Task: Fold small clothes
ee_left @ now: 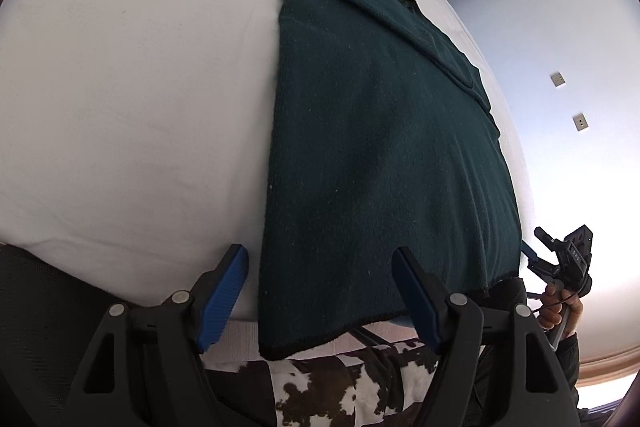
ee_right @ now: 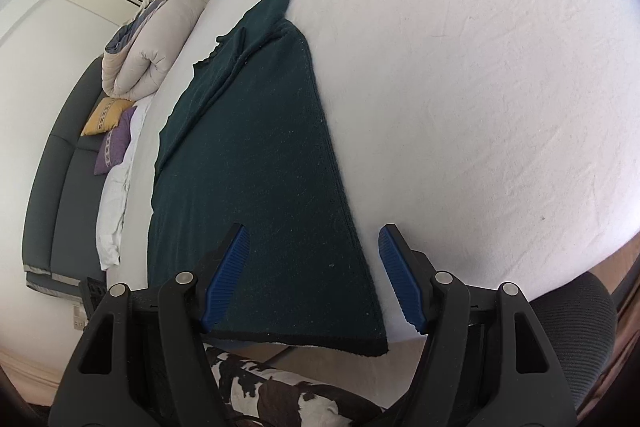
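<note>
A dark green knitted garment [ee_left: 380, 155] lies flat on the white bed [ee_left: 140, 87], its sides folded in, its black-trimmed hem hanging slightly over the near edge. My left gripper [ee_left: 320, 263] is open and empty, above the hem's left corner. My right gripper [ee_right: 314, 243] is open and empty, above the hem's right corner [ee_right: 372, 339]; the garment [ee_right: 256, 167] runs away from it across the bed [ee_right: 480, 87]. The right gripper also shows in the left wrist view [ee_left: 560, 251], held in a hand beside the garment's right edge.
A dark sofa [ee_right: 60, 163] stands left of the bed with a rolled duvet [ee_right: 140, 51] and yellow and purple cushions [ee_right: 110, 127]. Cow-print trousers [ee_left: 340, 387] show below the bed edge. A dark chair back [ee_right: 580, 327] is at the right.
</note>
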Motion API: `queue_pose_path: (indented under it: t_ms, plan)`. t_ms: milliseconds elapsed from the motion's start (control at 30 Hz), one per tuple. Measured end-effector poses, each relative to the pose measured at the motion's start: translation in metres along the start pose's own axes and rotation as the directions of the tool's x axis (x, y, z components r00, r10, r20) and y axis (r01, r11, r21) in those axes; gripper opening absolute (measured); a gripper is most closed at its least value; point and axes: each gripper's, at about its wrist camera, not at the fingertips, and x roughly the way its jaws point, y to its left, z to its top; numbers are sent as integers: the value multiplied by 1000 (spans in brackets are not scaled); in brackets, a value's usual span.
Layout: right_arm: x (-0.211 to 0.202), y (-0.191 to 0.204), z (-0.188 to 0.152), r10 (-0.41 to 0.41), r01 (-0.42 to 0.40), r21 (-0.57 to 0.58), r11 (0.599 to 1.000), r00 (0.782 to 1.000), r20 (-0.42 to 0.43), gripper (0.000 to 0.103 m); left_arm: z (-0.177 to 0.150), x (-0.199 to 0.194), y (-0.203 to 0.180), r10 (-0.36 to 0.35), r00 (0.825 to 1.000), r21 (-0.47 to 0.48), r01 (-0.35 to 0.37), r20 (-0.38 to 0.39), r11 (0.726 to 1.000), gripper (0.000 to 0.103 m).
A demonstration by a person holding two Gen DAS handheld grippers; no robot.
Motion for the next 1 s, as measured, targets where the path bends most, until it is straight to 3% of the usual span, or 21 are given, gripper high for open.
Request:
queue_pose_path:
  t_ms: [267, 333, 467, 600, 667, 800, 867, 933, 967, 1000]
  plan:
    - [0, -1, -4, 33, -32, 10, 999, 999, -36, 66, -2, 3, 13, -63, 997, -84, 60, -43, 995, 67]
    - [1, -4, -6, 45, -44, 25, 999, 998, -39, 66, -1, 4, 16, -66, 996, -95, 61, -52, 994, 60]
    - [0, -7, -4, 64, -62, 41, 997, 997, -39, 66, 1, 6, 25, -91, 993, -144, 80, -73, 986, 37]
    - [-1, -10, -4, 78, -75, 54, 996, 996, -43, 66, -2, 8, 41, -175, 982, -225, 156, -67, 962, 28]
    - [-2, -11, -3, 76, -74, 54, 996, 996, -45, 66, -4, 9, 43, -181, 982, -232, 162, -60, 959, 26]
    - [-3, -13, -4, 78, -75, 56, 996, 996, -48, 66, -4, 10, 44, -236, 971, -258, 219, -35, 941, 42]
    - [-2, -13, -3, 78, -75, 58, 995, 996, -53, 66, -3, 11, 38, -217, 975, -238, 202, -40, 950, 44]
    - [-3, -14, -4, 78, -75, 60, 995, 995, -55, 66, -1, 11, 29, -176, 983, -201, 163, -50, 966, 37]
    - [-4, -16, -3, 76, -73, 61, 995, 996, -55, 66, -1, 12, 27, -147, 987, -191, 133, -59, 973, 12]
    - [-4, -17, -3, 74, -71, 63, 995, 996, -55, 66, -1, 14, 28, -136, 988, -191, 120, -69, 974, 6]
